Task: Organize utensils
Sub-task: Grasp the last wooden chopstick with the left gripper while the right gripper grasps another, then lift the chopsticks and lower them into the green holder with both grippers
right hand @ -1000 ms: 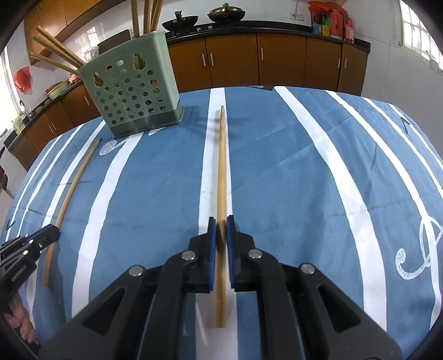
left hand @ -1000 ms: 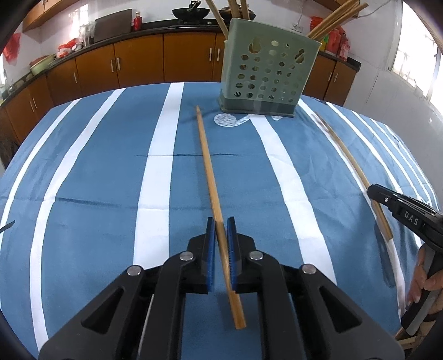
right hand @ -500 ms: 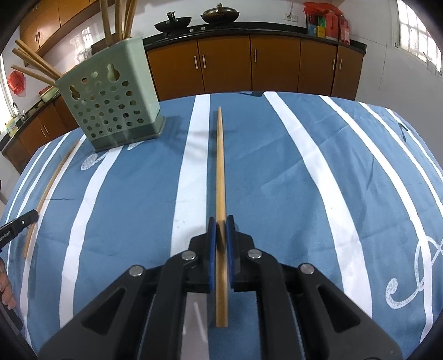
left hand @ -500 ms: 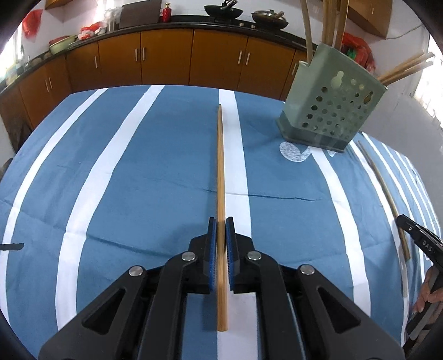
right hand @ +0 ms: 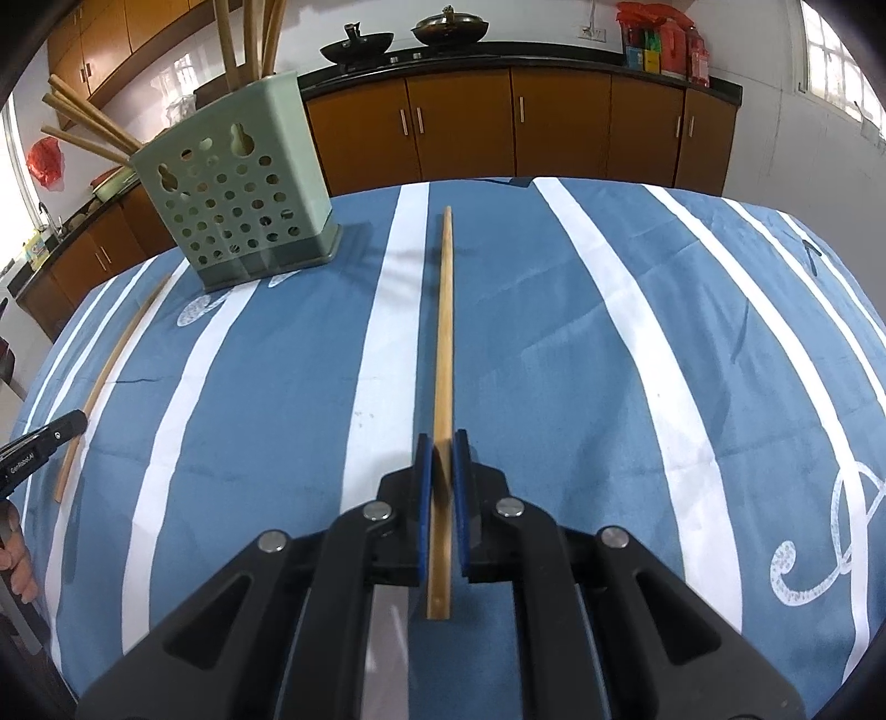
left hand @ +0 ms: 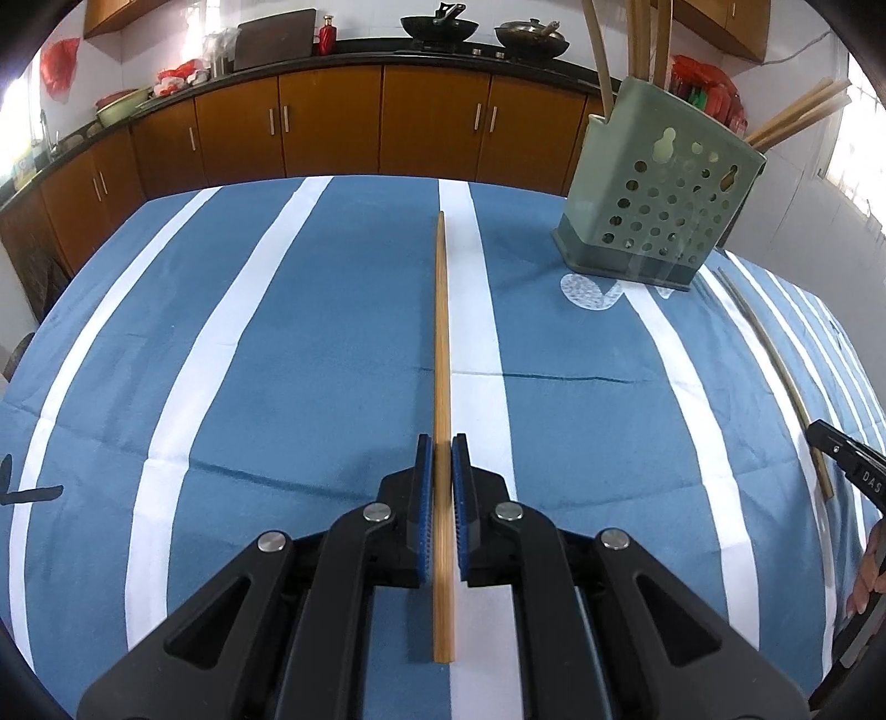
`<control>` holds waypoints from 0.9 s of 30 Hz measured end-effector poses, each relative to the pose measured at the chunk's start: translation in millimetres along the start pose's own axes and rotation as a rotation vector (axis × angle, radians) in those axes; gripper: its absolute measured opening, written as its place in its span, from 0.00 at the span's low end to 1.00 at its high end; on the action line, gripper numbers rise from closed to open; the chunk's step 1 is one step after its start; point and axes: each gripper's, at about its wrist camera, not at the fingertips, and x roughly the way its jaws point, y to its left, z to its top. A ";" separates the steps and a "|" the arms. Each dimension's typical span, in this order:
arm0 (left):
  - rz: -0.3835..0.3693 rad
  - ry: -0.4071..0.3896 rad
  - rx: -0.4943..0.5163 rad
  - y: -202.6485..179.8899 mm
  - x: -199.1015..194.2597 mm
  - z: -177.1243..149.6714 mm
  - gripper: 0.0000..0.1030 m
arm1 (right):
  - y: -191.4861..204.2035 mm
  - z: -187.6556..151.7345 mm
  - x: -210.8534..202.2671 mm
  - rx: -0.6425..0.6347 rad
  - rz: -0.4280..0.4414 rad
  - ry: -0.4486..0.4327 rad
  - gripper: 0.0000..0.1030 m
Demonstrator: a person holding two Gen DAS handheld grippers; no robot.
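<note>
We read little writing here: in the left wrist view the other tool at the right edge bears the letters "DAS", cut off by the frame, and in the right wrist view the tool at the left edge carries small white lettering that may say "GenRobot.AI", though it is too small for us to be sure. Our left gripper [left hand: 442,451] is clenched on a bamboo chopstick [left hand: 441,343], its blue pads [left hand: 424,498] pressing the shaft near the thick end, the thin tip pointing away over the blue and white striped tablecloth [left hand: 277,354]. Our right gripper [right hand: 442,448] is likewise clamped on a second chopstick [right hand: 444,327], held the same way between its blue pads [right hand: 423,498]. The green perforated utensil holder [left hand: 659,205] stands upright on the cloth toward the far side, with several chopsticks already standing or leaning in it. Orange-brown kitchen cabinets [right hand: 459,127] line the wall behind, with two dark woks [left hand: 437,25] on the counter.
</note>
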 end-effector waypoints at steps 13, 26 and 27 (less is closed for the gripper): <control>-0.013 0.003 0.023 1.0 -7.3 -8.9 0.08 | 1.6 -6.5 -5.8 0.021 -0.024 -0.001 0.09; -0.043 -0.177 0.002 9.5 -75.9 18.3 0.07 | 9.9 21.3 -84.4 0.001 0.008 -0.251 0.08; -0.046 -0.210 -0.003 8.9 -86.4 23.7 0.07 | 10.1 24.3 -91.3 0.001 0.011 -0.273 0.08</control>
